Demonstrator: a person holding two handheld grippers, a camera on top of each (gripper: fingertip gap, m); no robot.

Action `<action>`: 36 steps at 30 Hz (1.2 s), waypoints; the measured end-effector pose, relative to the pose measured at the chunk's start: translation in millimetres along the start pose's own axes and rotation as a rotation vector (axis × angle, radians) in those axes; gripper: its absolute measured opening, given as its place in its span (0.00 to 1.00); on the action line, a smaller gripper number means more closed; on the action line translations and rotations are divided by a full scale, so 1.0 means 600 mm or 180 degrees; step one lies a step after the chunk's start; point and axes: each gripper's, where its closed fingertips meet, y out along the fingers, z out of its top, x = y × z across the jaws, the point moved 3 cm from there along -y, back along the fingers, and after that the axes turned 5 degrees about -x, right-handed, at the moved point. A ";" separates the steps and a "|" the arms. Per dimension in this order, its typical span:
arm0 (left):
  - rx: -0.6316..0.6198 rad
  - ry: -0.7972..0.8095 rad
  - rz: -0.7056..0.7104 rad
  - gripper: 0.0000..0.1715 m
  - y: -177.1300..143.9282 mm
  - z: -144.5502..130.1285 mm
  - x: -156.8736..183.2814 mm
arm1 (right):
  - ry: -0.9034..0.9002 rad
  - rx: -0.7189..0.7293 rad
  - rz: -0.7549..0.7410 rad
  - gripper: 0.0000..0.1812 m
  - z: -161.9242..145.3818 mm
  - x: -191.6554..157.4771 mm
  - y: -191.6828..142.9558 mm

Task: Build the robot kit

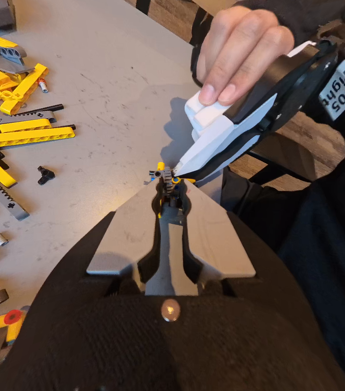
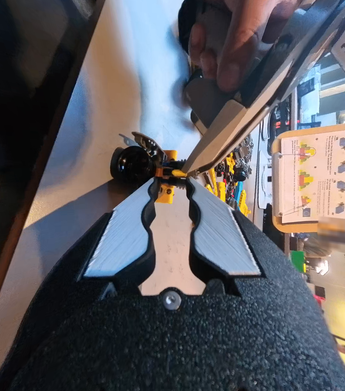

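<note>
Left tool (image 1: pixel 170 184) pinches half-built wheeled model (image 2: pixel 165 194); right tool (image 2: pixel 171 179) tips flank its gear (image 1: pixel 168 177), can't tell if it's gripping; loose parts (image 1: pixel 26 135) on counter (image 1: pixel 103 74) left of left tool.

Loose yellow beams (image 1: pixel 26 136) and grey toothed racks (image 1: pixel 2 191) lie scattered at the left of the grey bench (image 1: pixel 108 69), with a small black connector (image 1: pixel 45 175) apart from them. A printed instruction sheet (image 2: pixel 320 175) rests on a yellow board far right.
</note>
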 end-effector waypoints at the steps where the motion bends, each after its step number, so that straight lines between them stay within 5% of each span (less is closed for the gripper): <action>1: -0.0022 -0.0014 -0.0029 0.08 0.000 0.000 -0.001 | 0.0036 0.0038 -0.0006 0.14 0.000 0.001 0.001; 8: -0.0083 0.0004 -0.0065 0.08 -0.002 0.000 -0.007 | 0.0515 0.0129 -0.0087 0.17 -0.016 0.007 -0.021; 13: -0.0116 -0.0038 -0.0113 0.08 -0.001 0.001 -0.008 | 0.2364 0.0681 0.0442 0.16 -0.028 0.011 -0.048; 17: -0.0147 -0.0100 -0.0084 0.08 0.000 0.000 -0.003 | 0.3289 0.0473 0.0830 0.15 -0.041 -0.006 -0.031; 26: -0.0129 -0.0200 -0.0057 0.16 -0.013 0.022 -0.011 | 0.3871 0.0247 0.0686 0.33 -0.028 0.001 -0.054; 31: -0.0393 -0.0221 -0.0097 0.18 0.010 0.011 -0.011 | 0.3996 -0.0121 0.0519 0.47 -0.013 -0.035 -0.024; 36: -0.0469 -0.0198 -0.0005 0.13 0.020 0.003 -0.002 | 0.3815 -0.0450 0.0385 0.50 -0.004 -0.052 0.012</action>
